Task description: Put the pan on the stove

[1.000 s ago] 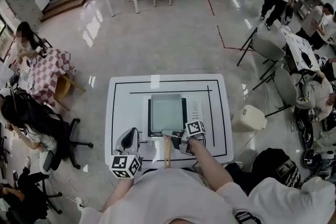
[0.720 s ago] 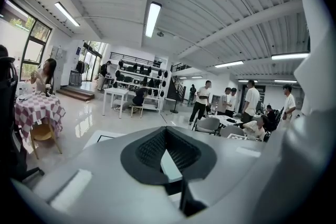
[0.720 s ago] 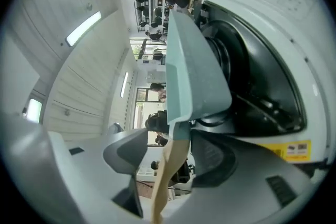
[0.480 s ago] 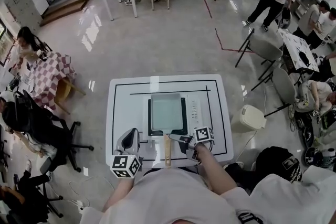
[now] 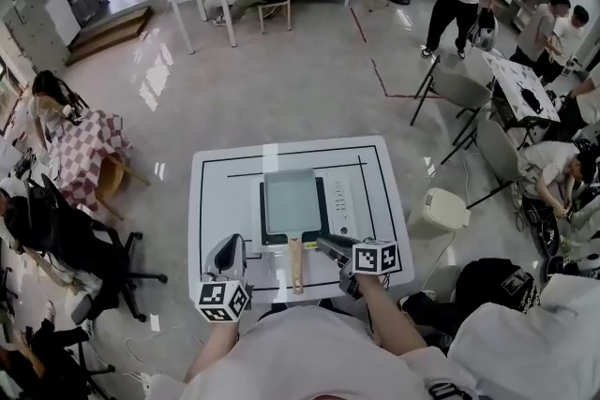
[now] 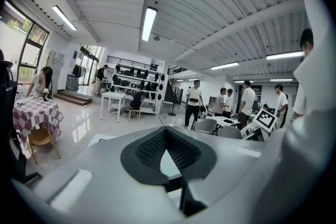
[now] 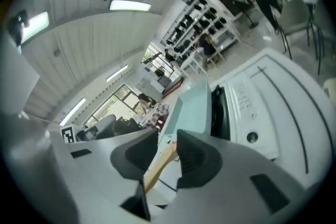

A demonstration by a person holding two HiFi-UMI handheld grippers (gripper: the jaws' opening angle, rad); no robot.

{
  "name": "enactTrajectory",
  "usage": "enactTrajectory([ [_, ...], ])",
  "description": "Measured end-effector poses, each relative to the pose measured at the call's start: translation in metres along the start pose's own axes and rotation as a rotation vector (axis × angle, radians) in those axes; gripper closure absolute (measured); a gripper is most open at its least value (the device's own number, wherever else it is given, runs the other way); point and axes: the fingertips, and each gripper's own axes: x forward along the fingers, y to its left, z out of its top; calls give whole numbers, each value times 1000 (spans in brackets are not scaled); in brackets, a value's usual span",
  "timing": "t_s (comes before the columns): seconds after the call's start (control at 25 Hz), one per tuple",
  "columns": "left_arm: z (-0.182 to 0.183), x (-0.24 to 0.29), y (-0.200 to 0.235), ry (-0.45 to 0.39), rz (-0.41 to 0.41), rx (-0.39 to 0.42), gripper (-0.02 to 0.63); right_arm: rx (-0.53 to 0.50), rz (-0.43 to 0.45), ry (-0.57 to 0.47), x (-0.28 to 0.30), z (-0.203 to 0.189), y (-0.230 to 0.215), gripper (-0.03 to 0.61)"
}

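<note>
A pale green square pan [image 5: 292, 200] with a straight wooden handle [image 5: 296, 265] is sitting on the black flat stove [image 5: 324, 215], which is lying near the middle of the white table with black lines [image 5: 216, 201]. The handle is pointing back toward the person, reaching past the stove's near edge over the table.

The right gripper [image 5: 323, 244] is hovering just to the right of the handle, near it but not touching. In the right gripper view its jaws [image 7: 168, 139] are closing with a gap left between the dark pads; the wooden handle [image 7: 160, 162] is showing through that gap but lying beyond the pads, with the pan [image 7: 194, 107] and the stove [image 7: 220, 113] farther ahead.

The left gripper [image 5: 228, 248] is hanging over the table to the left of the handle, well clear of the pan. In the left gripper view its jaws [image 6: 166, 131] are meeting at the tips with nothing between them.
</note>
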Motion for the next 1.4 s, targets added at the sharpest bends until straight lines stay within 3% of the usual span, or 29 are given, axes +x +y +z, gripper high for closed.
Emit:
enactTrajectory([
  [0.08, 0, -2, -3, -7, -6, 5, 603, -118, -59, -101, -11, 21, 11, 513],
  [0.2, 6, -5, -8, -25, -16, 17, 603, -287, -124, -258, -31, 50, 37, 569],
  [0.4, 20, -10, -17, -60, -29, 32, 603, -531, -244, -382, -60, 84, 80, 571],
  [0.52, 29, -15, -22, -82, -38, 37, 604, -611, -294, -418, -71, 95, 98, 571],
  [0.92, 38, -21, -32, -131, -38, 57, 603, -641, -294, -439, -81, 98, 111, 571],
  [1.4, 42, -23, -34, -129, -36, 47, 603, -596, -283, -423, -77, 98, 109, 571],
])
